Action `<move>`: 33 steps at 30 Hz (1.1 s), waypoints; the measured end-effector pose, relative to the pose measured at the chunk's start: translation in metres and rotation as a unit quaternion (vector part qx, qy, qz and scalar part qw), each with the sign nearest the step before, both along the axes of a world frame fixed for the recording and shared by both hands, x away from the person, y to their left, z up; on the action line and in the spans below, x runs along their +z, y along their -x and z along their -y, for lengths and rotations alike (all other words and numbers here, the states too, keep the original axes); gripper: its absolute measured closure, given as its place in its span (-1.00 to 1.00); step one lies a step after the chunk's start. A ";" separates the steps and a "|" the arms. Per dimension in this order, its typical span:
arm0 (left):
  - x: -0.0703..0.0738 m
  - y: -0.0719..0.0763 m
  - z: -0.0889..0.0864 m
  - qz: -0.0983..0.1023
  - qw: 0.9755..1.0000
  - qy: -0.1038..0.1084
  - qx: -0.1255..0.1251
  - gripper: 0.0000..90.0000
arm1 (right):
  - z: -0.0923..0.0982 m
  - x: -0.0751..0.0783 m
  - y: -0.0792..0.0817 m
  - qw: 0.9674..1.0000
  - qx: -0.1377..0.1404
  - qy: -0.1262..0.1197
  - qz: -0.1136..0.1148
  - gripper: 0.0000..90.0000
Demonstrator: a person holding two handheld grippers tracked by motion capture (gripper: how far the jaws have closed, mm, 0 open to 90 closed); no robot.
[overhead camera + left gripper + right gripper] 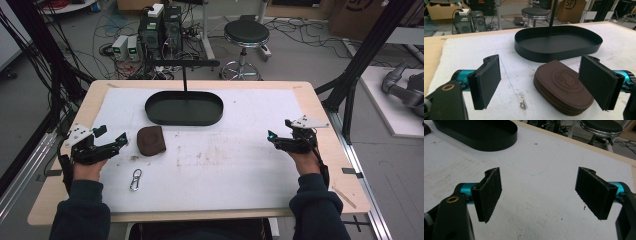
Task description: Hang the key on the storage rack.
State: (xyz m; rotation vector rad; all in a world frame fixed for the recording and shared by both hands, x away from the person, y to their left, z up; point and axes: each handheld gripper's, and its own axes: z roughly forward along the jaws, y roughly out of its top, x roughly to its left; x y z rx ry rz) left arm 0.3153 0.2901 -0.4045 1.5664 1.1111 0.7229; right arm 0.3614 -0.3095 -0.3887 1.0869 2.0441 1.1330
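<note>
A brown zip pouch [151,140] lies on the white mat left of centre, just in front of the black oval tray [184,108]. My left gripper [114,138] hovers at the left, open, its tips close to the pouch's left side. In the left gripper view the pouch [564,87] sits ahead between the spread jaws and nearer the right one, untouched, with the tray [559,42] behind it. A silver carabiner [135,179] rests on the mat near the front left. My right gripper [278,136] is open at the right, over bare mat [536,195].
A thin black post [184,75] with a crossbar rises from the tray. The wooden table edge [320,110] frames the mat. Beyond the table stand a black stool [246,35], computer boxes [160,30] and floor cables. The tray's corner [481,135] shows far ahead of the right gripper.
</note>
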 end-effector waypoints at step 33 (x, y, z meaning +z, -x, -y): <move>-0.006 0.024 0.004 -0.104 0.976 -0.014 -0.192 0.03 | -0.004 -0.002 0.001 1.000 0.022 0.004 -0.003 -0.52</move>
